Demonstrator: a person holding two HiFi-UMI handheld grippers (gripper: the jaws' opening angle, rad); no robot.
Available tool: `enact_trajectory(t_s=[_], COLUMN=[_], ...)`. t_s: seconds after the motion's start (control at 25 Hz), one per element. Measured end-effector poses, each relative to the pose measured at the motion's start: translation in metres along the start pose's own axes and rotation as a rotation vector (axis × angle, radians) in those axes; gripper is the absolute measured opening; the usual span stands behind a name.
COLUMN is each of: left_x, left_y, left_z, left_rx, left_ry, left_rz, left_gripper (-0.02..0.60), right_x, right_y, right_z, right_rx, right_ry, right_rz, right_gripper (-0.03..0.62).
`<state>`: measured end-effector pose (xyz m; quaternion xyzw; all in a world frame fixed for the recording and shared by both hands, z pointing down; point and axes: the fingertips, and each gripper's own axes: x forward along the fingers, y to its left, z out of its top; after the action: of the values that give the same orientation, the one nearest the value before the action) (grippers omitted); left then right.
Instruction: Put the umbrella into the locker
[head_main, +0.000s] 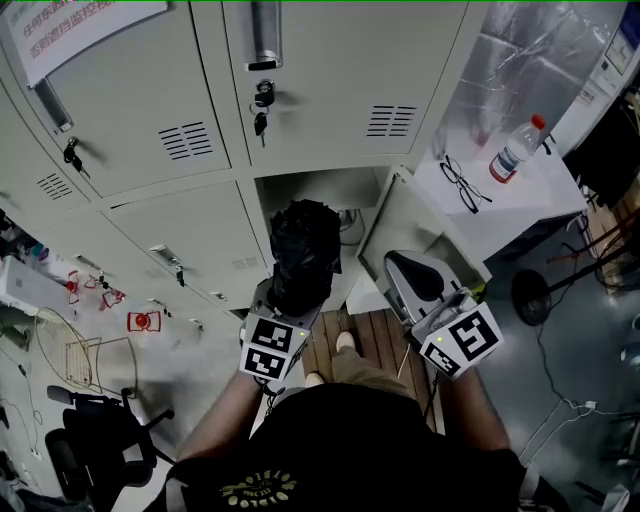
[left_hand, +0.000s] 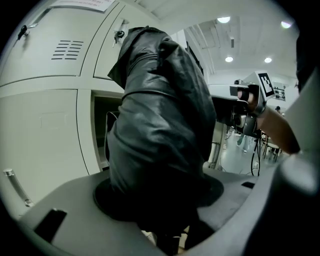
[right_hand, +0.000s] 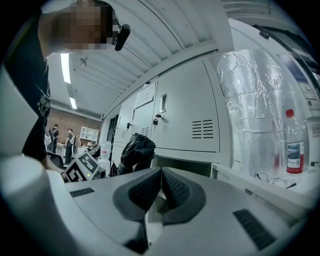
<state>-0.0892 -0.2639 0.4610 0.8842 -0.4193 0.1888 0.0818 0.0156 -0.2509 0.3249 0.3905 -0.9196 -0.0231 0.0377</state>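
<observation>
A black folded umbrella (head_main: 303, 255) stands upright in my left gripper (head_main: 298, 292), whose jaws are shut on its lower part. In the left gripper view the umbrella (left_hand: 160, 125) fills the middle and hides the pads of that gripper (left_hand: 160, 202). It is held just in front of the open locker compartment (head_main: 320, 190), whose dark opening (left_hand: 100, 130) shows behind it. The locker door (head_main: 415, 225) stands swung out to the right. My right gripper (head_main: 418, 278) hovers beside that door, and its pads (right_hand: 172, 187) are shut together with nothing between them.
A white table (head_main: 530, 205) at the right carries a water bottle (head_main: 516, 150) and a pair of glasses (head_main: 460, 185). Keys (head_main: 262, 105) hang in the locker above. I stand on a wooden platform (head_main: 378, 340). An office chair (head_main: 90, 440) sits at the lower left.
</observation>
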Motion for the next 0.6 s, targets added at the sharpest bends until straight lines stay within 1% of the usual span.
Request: enact_trajectory(t_s=[0.36,0.6], left_x=[0.024,0.042], left_y=[0.010,0.015], left_z=[0.000,-0.008], left_rx=[-0.018,-0.039], left_ry=[0.017,0.050], left_rz=[0.021,0.032], left_gripper=[0.268,0.268], right_x=[0.012,0.020], right_y=[-0.014,-0.019], right_z=[-0.003,-0.009], right_rx=[0.004,0.013], right_ry=[0.005,0.014], right_rz=[0.034,0.055], right_gripper=[0.028,0.028])
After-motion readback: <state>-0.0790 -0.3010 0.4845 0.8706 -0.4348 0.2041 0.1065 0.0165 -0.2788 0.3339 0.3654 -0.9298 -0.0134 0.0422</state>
